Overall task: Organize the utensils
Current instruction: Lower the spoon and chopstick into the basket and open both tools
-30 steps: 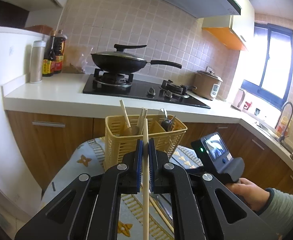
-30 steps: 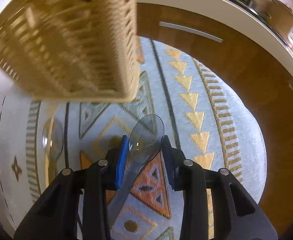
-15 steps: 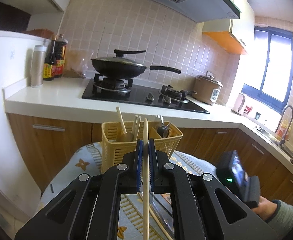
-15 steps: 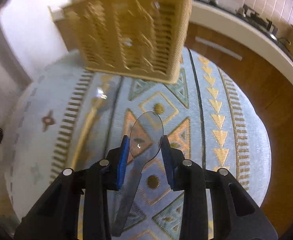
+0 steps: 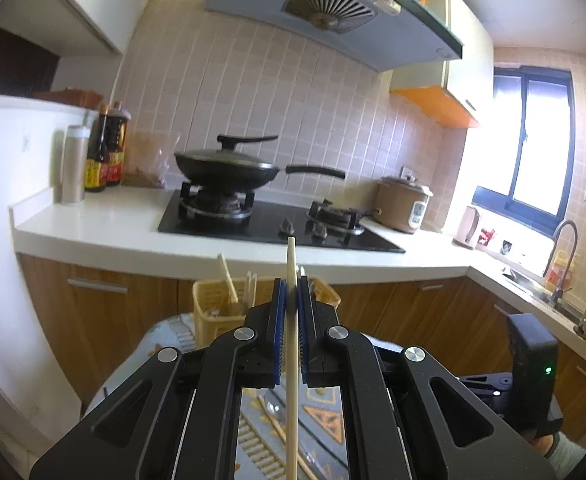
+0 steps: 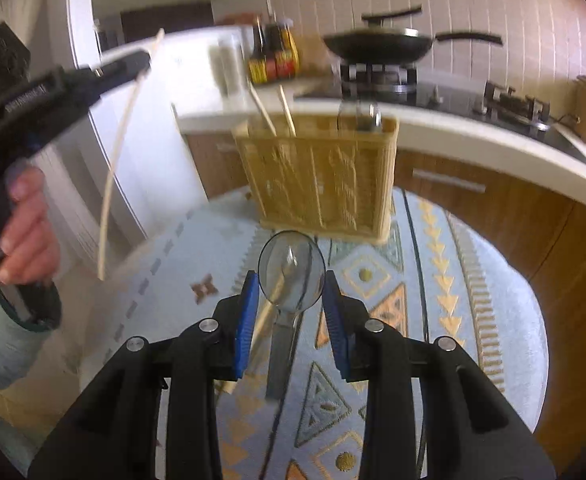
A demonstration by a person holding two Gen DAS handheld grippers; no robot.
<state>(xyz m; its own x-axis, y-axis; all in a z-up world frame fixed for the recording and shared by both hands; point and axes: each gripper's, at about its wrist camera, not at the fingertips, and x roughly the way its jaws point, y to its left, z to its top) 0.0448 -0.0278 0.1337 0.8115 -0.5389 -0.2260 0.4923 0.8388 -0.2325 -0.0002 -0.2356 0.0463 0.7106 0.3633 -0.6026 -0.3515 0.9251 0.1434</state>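
My left gripper (image 5: pixel 290 292) is shut on a pale wooden chopstick (image 5: pixel 291 344) held upright, well above the table and short of the yellow utensil basket (image 5: pixel 217 316). The basket holds several chopsticks and a spoon. My right gripper (image 6: pixel 291 292) is shut on a clear plastic spoon (image 6: pixel 291 272), bowl pointing forward, above the cloth and in front of the basket (image 6: pixel 321 180). The left gripper (image 6: pixel 133 65) with its chopstick (image 6: pixel 119 152) shows at the upper left of the right wrist view. More chopsticks (image 5: pixel 273 424) and a clear spoon lie on the cloth below.
A round table with a patterned cloth (image 6: pixel 433 280) carries the basket. Behind it runs a white counter (image 5: pixel 133 232) with a hob, a black pan (image 5: pixel 229 168), sauce bottles (image 5: pixel 107 156) and a rice cooker (image 5: pixel 403 204). Wooden cabinets (image 6: pixel 493 200) stand close behind.
Both grippers have risen and tilted up. The basket now sits lower and farther in the left wrist view. The right gripper swung from looking down at the cloth to facing the basket.
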